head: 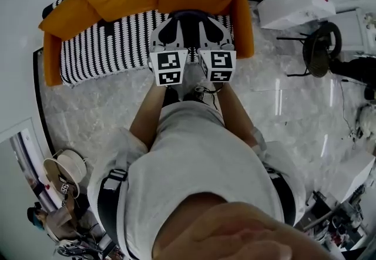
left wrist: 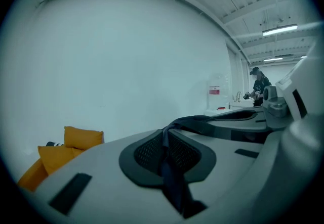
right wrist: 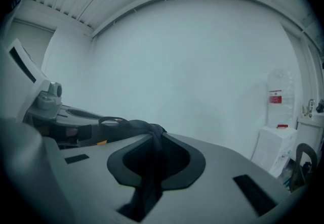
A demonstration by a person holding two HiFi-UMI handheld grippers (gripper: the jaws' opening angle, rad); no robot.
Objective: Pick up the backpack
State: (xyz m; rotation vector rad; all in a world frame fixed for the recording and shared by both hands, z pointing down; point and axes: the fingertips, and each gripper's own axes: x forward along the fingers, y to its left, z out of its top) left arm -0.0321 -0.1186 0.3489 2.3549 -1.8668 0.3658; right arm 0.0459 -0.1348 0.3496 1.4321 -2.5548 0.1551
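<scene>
**Head view:** The white left gripper (head: 174, 21) and the white right gripper (head: 204, 21) are side by side at the front of the orange cushioned sofa (head: 244, 24). Both are over its black-and-white striped cover (head: 100, 47). A dark fabric backpack strap (head: 188, 13) arcs between their tips, above the sofa seat. The backpack's body cannot be made out.

**Left gripper view:** The jaws are nearly closed and pinch the strap. From there the strap runs up and across towards the right gripper. The sofa's orange cushions sit low at the left.

**Right gripper view:** The jaws are likewise nearly closed and clamped on the same strap, which leads off towards the left gripper.
</scene>
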